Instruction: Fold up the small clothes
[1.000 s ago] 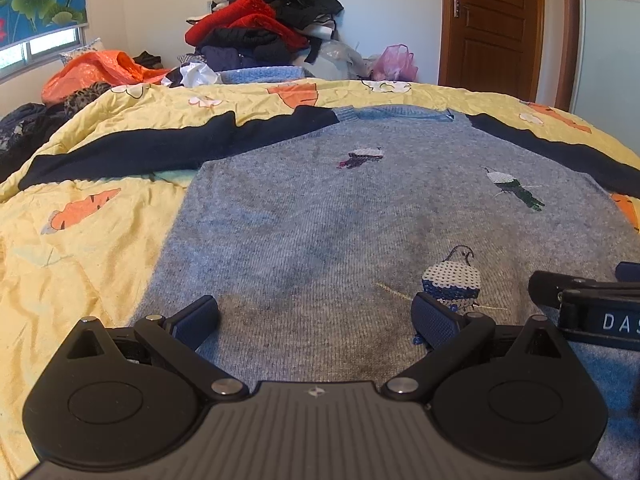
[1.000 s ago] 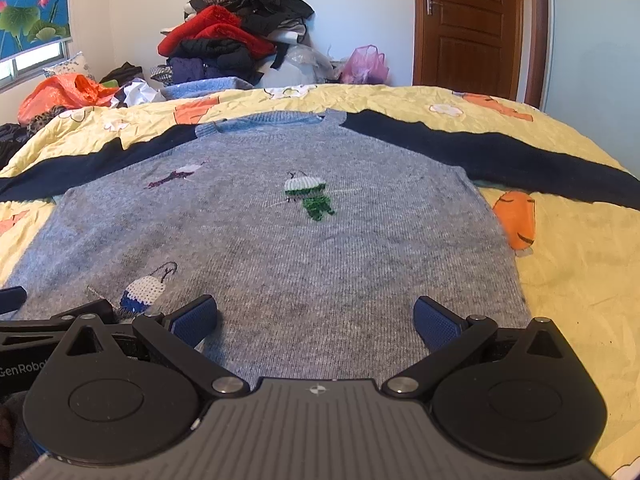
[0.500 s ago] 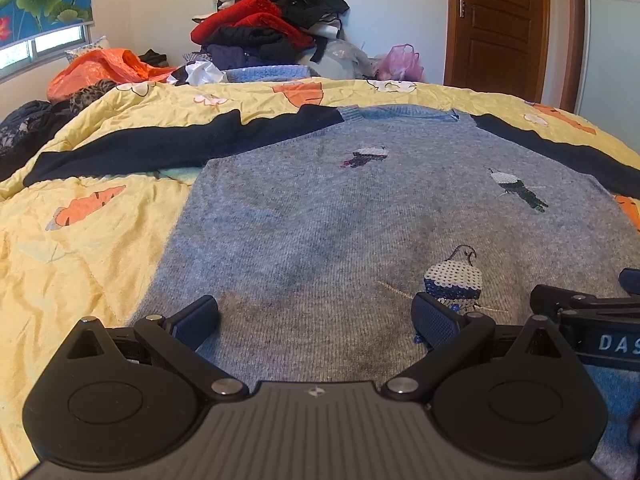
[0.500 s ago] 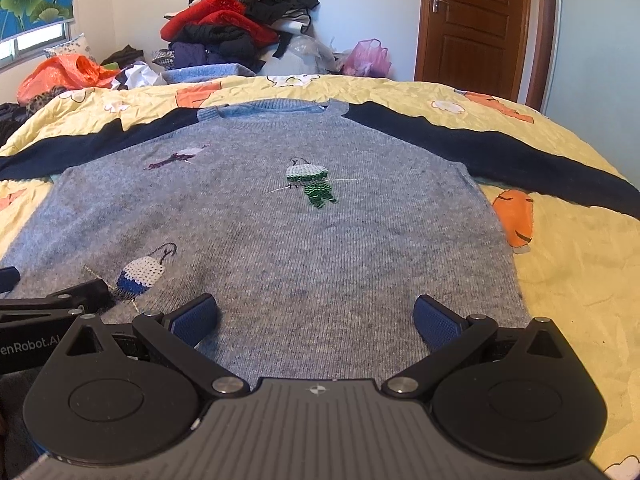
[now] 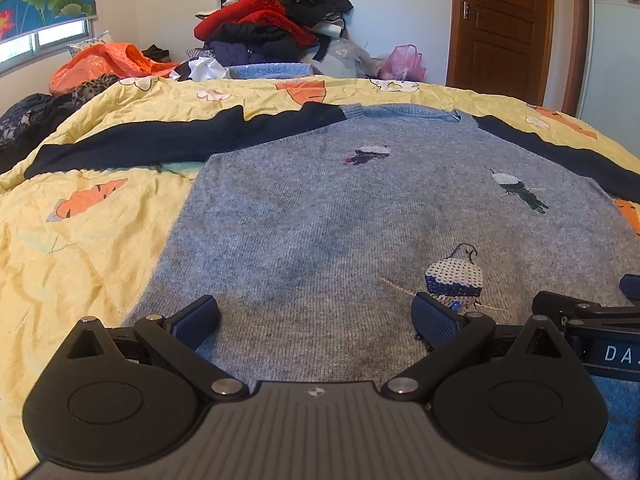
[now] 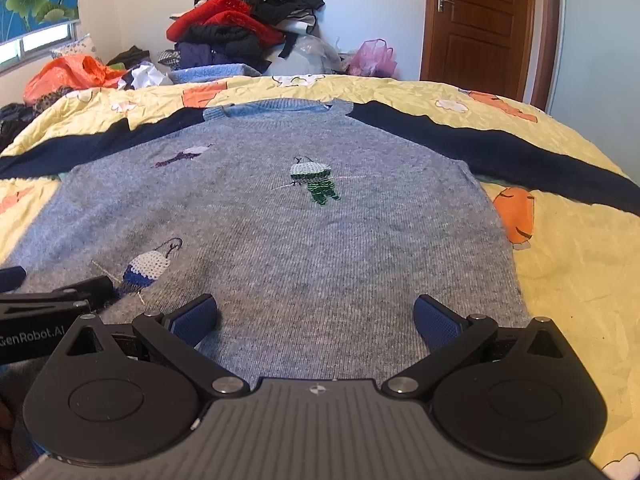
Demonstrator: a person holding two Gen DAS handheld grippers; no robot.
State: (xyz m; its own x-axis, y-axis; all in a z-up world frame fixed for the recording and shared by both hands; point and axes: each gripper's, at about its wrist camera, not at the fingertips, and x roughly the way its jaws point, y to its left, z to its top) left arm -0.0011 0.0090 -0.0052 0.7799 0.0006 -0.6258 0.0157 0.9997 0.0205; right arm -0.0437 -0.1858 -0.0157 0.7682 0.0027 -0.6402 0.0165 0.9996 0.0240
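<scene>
Since the frame one second ago, little has shifted: in both wrist views the far wall and clothes heap sit slightly lower and the door slightly further right, indicating a small change of camera pose; the garment has not moved.

The grey knitted sweater with navy sleeves and sequinned bird motifs point(image 5: 320, 216) point(image 6: 280, 232) lies flat, front up, on the yellow quilted bedspread printed with orange carrots point(image 5: 80, 240) point(image 6: 568, 272). Both sleeves are stretched outward to either side, and the neckline points toward the far wall.

The left hand-held gripper point(image 5: 316, 316) sits low over the sweater's hem area, fingers spread wide apart, with nothing between them. Its blue ribbed pads point(image 5: 434, 320) are near the knit; contact cannot be determined. The right pad lies just beside the white-and-blue sequinned bird point(image 5: 454, 278).

The right hand-held gripper point(image 6: 316, 316) is likewise spread wide and empty, positioned over the hem toward the sweater's right side. The two tools are side by side; each appears at the edge of the other's view.

Beyond the bed: a heap of red, black and dark clothing point(image 5: 272, 28) point(image 6: 240, 32), an orange plastic bag point(image 5: 104, 64), a pink plastic bag point(image 6: 372, 58) and a brown wooden door point(image 5: 500, 28) point(image 6: 476, 20).
</scene>
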